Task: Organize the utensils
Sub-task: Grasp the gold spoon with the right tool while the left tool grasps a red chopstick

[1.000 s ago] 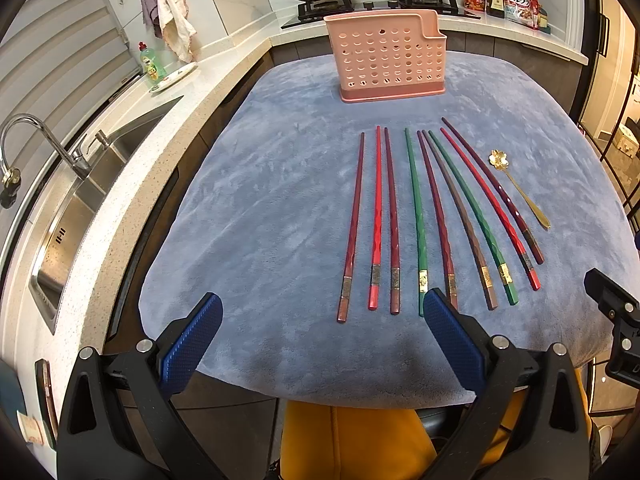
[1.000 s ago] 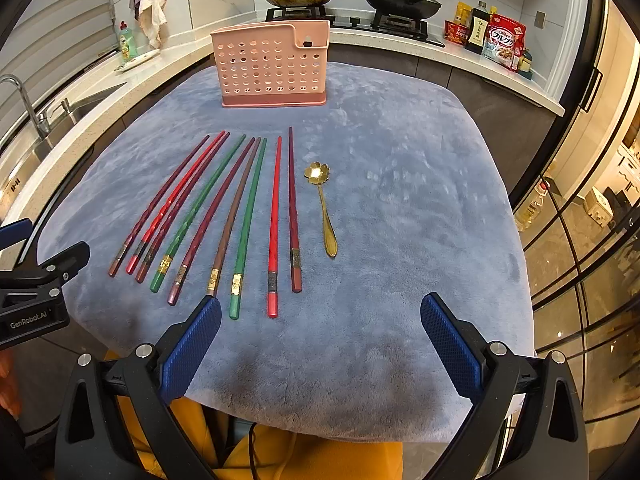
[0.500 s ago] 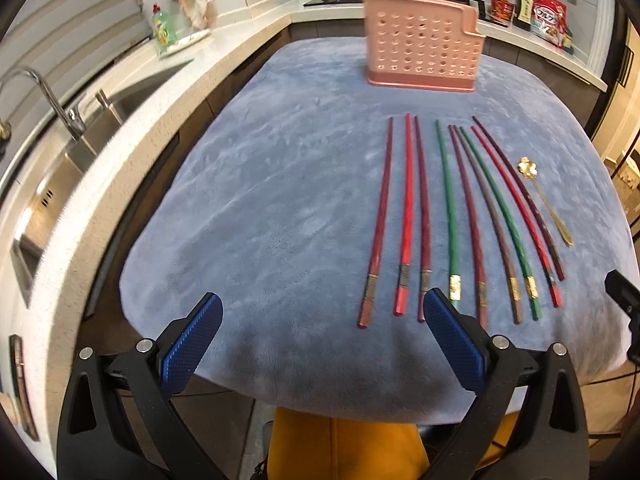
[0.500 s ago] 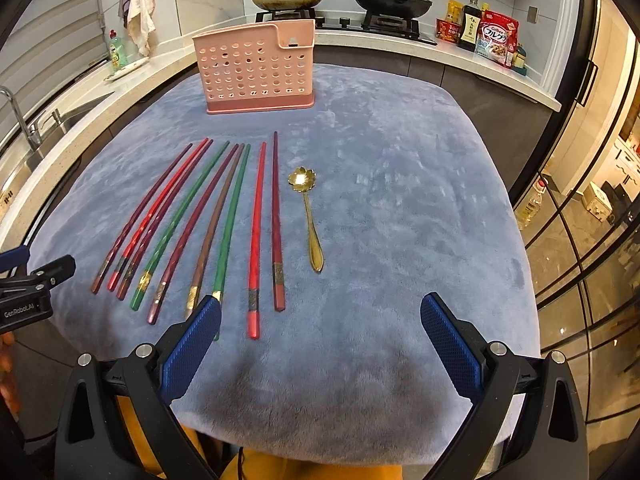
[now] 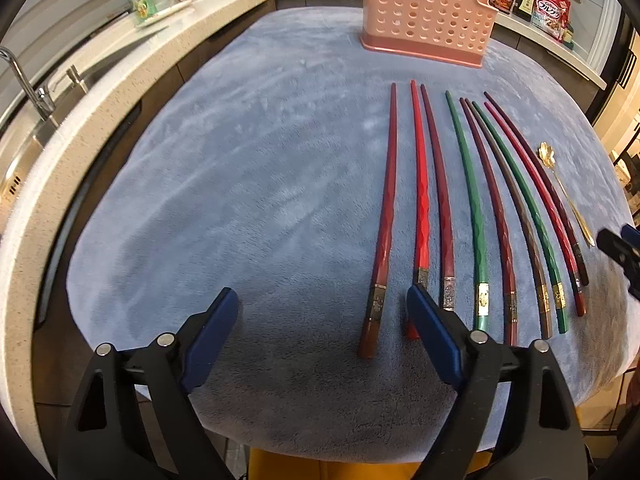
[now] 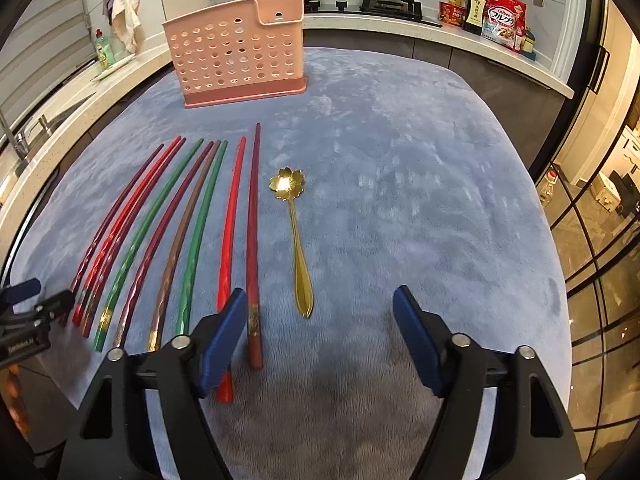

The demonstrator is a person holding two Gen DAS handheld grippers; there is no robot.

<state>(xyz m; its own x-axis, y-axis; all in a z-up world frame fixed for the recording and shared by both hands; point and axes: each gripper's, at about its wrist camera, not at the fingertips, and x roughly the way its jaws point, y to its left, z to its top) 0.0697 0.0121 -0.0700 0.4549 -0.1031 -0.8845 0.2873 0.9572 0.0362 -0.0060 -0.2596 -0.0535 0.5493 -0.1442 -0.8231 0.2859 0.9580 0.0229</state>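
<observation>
both grippers were at the pick-up step, jaws closing with nothing gripped yet. the left gripper point(image 5: 322, 334) bracketed the leftmost dark red chopstick point(image 5: 383, 240); the right gripper point(image 6: 318, 332) bracketed the gold spoon point(image 6: 294, 232). next each needed to settle onto one utensil for the pink holder point(image 6: 236, 48).

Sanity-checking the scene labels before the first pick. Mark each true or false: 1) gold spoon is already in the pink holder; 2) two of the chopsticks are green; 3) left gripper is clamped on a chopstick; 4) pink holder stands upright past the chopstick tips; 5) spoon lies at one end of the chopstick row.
1) False. The gold spoon lies flat on the blue cloth, apart from the pink holder.
2) True: two green chopsticks lie in the row.
3) False. The left gripper holds nothing; its jaws are closing above the cloth.
4) True.
5) True, beside the outermost chopstick.
</observation>
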